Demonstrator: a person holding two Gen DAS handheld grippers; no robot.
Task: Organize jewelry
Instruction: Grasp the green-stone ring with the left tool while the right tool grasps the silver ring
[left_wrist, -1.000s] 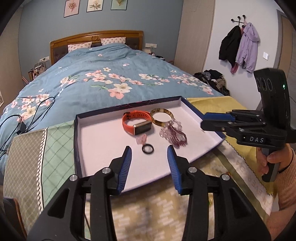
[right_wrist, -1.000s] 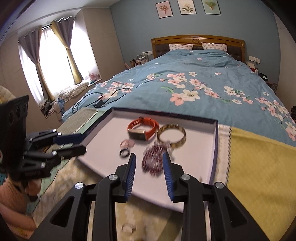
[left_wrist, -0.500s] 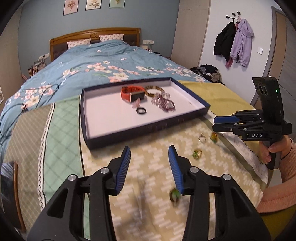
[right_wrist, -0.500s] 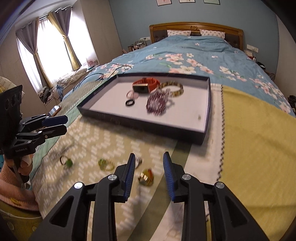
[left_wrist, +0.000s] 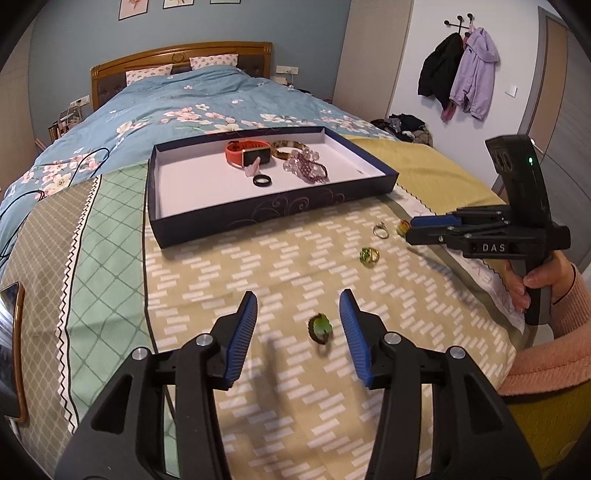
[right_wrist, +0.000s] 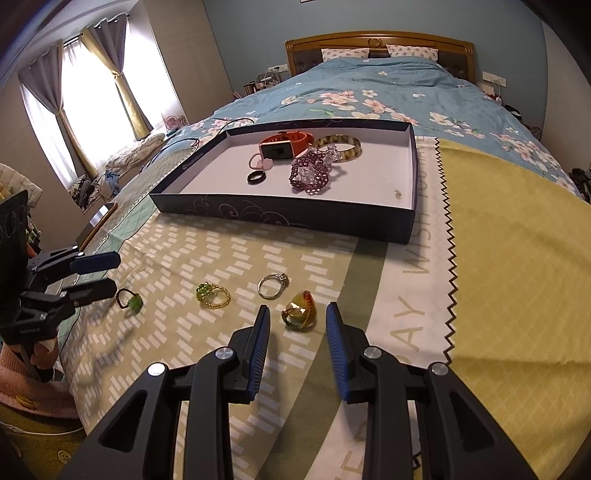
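Jewelry tray (right_wrist: 280, 218) on bed: orange watch (right_wrist: 284, 144), bangle (right_wrist: 341, 146), purple beads (right_wrist: 309, 176), black ring (right_wrist: 256, 177). Four rings left on cloth. Left gripper (left_wrist: 298, 317) just widening around green ring (left_wrist: 320, 327), untouched; right gripper (right_wrist: 297, 322) part-open around amber ring (right_wrist: 300, 309).

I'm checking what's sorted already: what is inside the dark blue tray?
In the tray: an orange watch, tortoiseshell bangle, purple bead bracelet, black ring, small pink piece. Anything beneath the beads is covered.
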